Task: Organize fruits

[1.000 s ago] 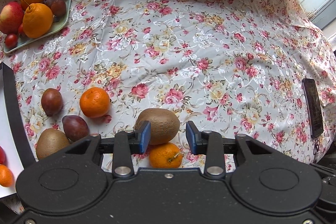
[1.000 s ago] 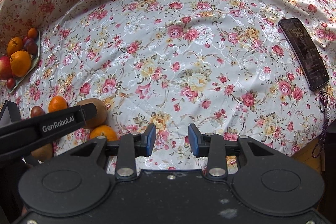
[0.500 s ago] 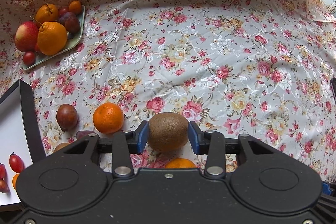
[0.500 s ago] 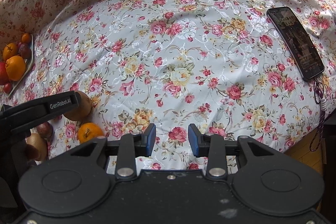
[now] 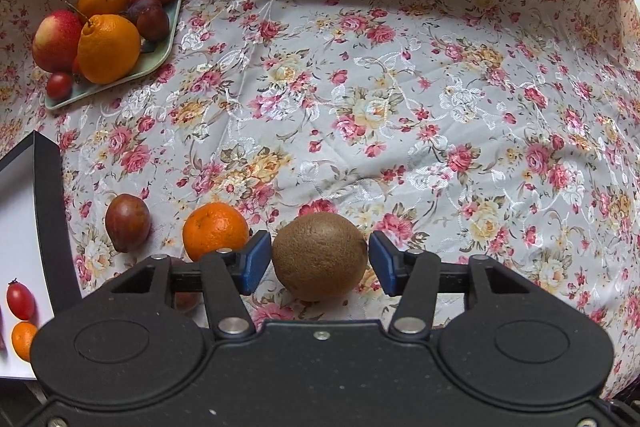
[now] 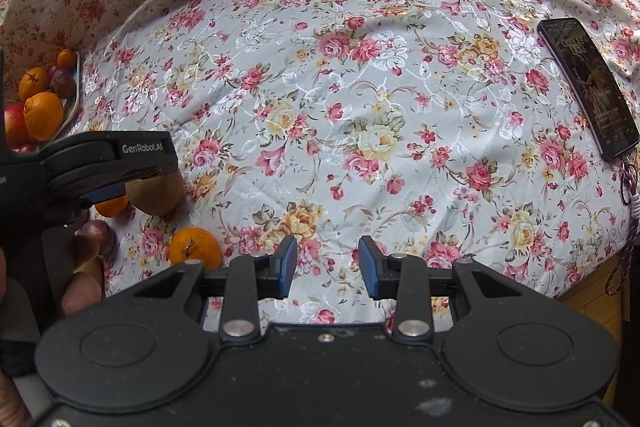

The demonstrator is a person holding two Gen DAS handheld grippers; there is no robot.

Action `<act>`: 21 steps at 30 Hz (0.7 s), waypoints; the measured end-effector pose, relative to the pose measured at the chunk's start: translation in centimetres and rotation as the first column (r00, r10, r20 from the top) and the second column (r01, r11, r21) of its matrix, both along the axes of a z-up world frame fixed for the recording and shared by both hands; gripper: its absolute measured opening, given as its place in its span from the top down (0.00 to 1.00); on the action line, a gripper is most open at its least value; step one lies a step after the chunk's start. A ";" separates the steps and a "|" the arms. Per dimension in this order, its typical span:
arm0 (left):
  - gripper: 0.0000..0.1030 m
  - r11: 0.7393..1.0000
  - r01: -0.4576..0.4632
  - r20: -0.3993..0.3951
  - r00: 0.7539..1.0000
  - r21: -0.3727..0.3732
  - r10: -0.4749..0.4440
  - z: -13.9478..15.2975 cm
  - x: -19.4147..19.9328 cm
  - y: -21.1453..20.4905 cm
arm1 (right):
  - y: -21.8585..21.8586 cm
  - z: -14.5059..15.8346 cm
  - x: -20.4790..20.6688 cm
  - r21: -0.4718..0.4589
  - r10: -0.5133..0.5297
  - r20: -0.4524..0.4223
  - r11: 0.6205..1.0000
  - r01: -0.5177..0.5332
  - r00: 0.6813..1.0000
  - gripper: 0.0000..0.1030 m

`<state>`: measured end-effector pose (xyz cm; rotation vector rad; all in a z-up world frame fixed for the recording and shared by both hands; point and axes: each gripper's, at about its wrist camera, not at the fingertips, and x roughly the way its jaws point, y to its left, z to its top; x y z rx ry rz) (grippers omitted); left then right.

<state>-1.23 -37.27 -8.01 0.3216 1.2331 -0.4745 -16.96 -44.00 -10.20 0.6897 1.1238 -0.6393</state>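
A brown kiwi (image 5: 320, 257) lies on the floral cloth between the blue pads of my left gripper (image 5: 320, 263), which is open; the pads stand close beside its flanks. Left of it lie a mandarin (image 5: 214, 231) and a dark red plum (image 5: 127, 222). The right wrist view shows the same kiwi (image 6: 160, 193) under the left gripper's finger, and another mandarin (image 6: 195, 247) nearer to me. My right gripper (image 6: 328, 267) hovers open over bare cloth with nothing between its fingers.
A green tray (image 5: 160, 59) at the back left holds oranges, an apple, plums and small tomatoes. A white board with a black edge (image 5: 48, 211) at the left carries a cherry tomato (image 5: 20, 299). A phone (image 6: 588, 87) lies at the right.
My left gripper has moved forward and widened, so the kiwi now sits between its pads instead of ahead of them. The right gripper shifted only slightly.
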 end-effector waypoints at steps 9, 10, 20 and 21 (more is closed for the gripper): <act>0.43 0.998 -0.045 -0.141 0.989 -0.041 0.039 -2.2 1.1 -0.2 | 0.4 0.0 0.9 -0.004 0.009 -0.004 1.000 -0.009 1.000 0.64; 0.43 0.999 -0.040 -0.129 0.991 -0.037 0.035 -2.1 1.2 -0.4 | 0.4 -0.1 1.0 -0.003 0.008 -0.006 1.000 -0.008 1.000 0.64; 0.48 0.996 -0.031 -0.157 0.987 -0.082 0.018 -1.3 2.9 0.0 | 0.9 -0.4 3.1 0.009 0.011 -0.013 1.000 -0.010 1.000 0.64; 0.49 0.995 -0.035 -0.156 0.988 -0.093 0.021 -0.9 3.1 0.4 | 1.1 -0.4 3.5 0.009 0.013 -0.010 1.000 -0.012 1.000 0.64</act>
